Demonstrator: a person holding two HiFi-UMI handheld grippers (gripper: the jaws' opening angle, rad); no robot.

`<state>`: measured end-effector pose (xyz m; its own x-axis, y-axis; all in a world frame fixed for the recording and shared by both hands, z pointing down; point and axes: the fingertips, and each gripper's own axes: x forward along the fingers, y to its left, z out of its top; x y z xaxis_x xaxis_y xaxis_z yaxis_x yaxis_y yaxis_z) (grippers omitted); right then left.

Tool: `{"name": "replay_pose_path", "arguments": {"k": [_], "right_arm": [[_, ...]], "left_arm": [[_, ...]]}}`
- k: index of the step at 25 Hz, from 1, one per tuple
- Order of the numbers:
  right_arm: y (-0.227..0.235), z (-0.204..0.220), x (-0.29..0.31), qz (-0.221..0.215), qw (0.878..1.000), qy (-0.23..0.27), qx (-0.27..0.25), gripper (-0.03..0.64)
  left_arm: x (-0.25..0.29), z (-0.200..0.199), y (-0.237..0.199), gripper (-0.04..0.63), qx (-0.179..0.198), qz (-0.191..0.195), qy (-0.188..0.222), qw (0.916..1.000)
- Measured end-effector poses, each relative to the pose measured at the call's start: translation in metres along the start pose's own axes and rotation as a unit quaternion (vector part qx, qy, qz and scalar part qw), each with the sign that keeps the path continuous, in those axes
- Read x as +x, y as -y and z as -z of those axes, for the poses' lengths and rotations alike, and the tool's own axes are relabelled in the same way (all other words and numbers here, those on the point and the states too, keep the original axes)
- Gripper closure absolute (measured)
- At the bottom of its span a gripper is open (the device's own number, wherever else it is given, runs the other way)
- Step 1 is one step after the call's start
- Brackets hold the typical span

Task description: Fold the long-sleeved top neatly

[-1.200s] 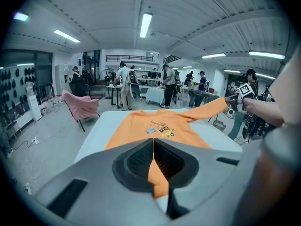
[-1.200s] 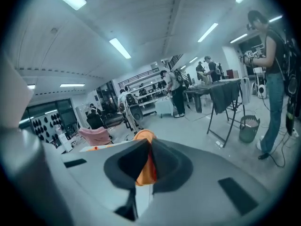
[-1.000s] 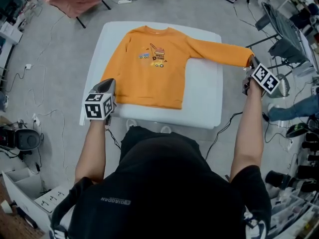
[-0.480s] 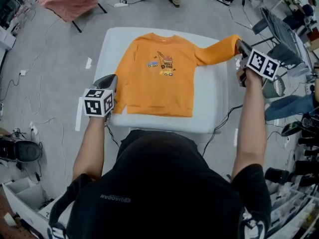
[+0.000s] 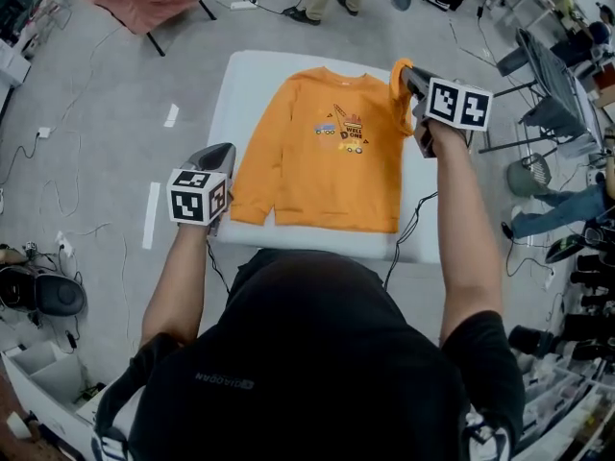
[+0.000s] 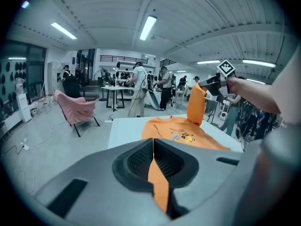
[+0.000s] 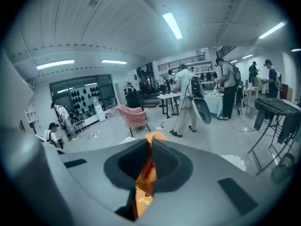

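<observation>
While the left claw (image 5: 225, 154) pinches a side edge of the orange top (image 5: 322, 176) on the table (image 5: 245, 89), the right claw (image 5: 404, 69) clamps the sleeve (image 5: 396, 96), raised above its chest.

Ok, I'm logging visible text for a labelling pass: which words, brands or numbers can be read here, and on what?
"WELL DONE": print on the orange top, small, only just legible.
"DIADORA": lettering on the person's black shirt, seen upside down.
Marker cubes: square patterns only, no words.
Nothing else is readable.
</observation>
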<state>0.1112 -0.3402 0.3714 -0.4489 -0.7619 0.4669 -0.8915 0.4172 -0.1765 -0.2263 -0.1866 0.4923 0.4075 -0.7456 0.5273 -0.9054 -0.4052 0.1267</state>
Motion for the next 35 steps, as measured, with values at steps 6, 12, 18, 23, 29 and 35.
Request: {"name": "replay_pose_path", "arguments": {"k": [6,12,18,23,29,35], "right_arm": [[-0.044,0.064,0.083,-0.004,0.996,-0.084,-0.011,0.588],[-0.065,0.116,0.144,0.003,0.990,-0.139,-0.018,0.588],[-0.076,0.146,0.185,0.012,0.984,-0.179,-0.017,0.585],[-0.089,0.163,0.211,-0.022,0.981,-0.191,0.011,0.509],[-0.089,0.145,0.209,-0.031,0.988,-0.154,0.005,0.507],[-0.067,0.129,0.178,-0.026,0.992,-0.122,0.004,0.555]], "left_arm": [[-0.013,0.026,-0.023,0.588,-0.014,-0.008,-0.014,0.9998],[-0.033,0.052,-0.051,0.588,-0.023,-0.032,-0.026,0.9989],[-0.050,0.076,-0.064,0.588,-0.034,-0.043,-0.044,0.9976],[-0.055,0.088,-0.064,0.588,-0.039,-0.040,-0.057,0.9968],[-0.048,0.093,-0.064,0.588,-0.039,-0.037,-0.064,0.9965],[-0.030,0.075,-0.055,0.588,-0.033,-0.025,-0.047,0.9980]]}}
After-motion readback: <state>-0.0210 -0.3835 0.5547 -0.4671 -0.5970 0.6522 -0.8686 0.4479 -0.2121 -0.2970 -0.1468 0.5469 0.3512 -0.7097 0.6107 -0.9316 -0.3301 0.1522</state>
